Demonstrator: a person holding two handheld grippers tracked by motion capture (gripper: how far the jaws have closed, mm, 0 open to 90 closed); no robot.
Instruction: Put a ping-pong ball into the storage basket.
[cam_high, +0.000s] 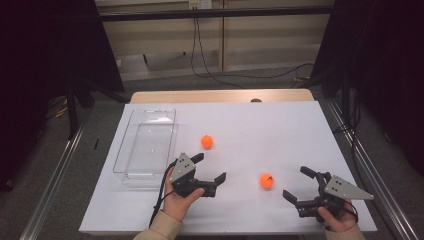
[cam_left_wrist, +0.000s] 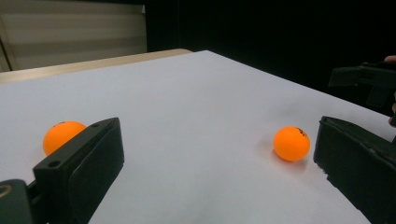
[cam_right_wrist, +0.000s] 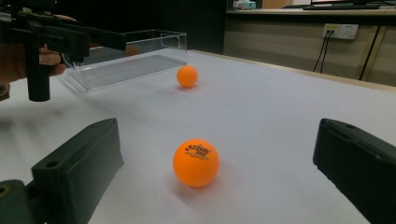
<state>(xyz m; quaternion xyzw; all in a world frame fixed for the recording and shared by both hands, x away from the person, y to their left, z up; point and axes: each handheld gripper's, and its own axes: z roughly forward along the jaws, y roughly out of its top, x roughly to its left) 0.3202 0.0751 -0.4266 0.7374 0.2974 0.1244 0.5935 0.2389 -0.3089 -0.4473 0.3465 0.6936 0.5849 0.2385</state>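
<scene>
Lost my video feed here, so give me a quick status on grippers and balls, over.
Left gripper open, empty. Right gripper open, lined up on near orange ping-pong ball, not touching. Far orange ball loose beside clear plastic bin. Nothing between.

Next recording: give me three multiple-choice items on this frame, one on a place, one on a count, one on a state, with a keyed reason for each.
1. Where does the clear bin stand?
A. left part of the table
B. right part
C. near edge, centre

2. How many orange balls lie on the white sheet?
A. one
B. two
C. three

3. How is the right hand-held gripper?
A. shut on a ball
B. open, holding nothing
C. inside the bin

Key: 1 A, it stands beside the left hand-held gripper; 2 B, far ball and near ball; 3 B, its jaws stand apart, the near ball lying free.
</scene>
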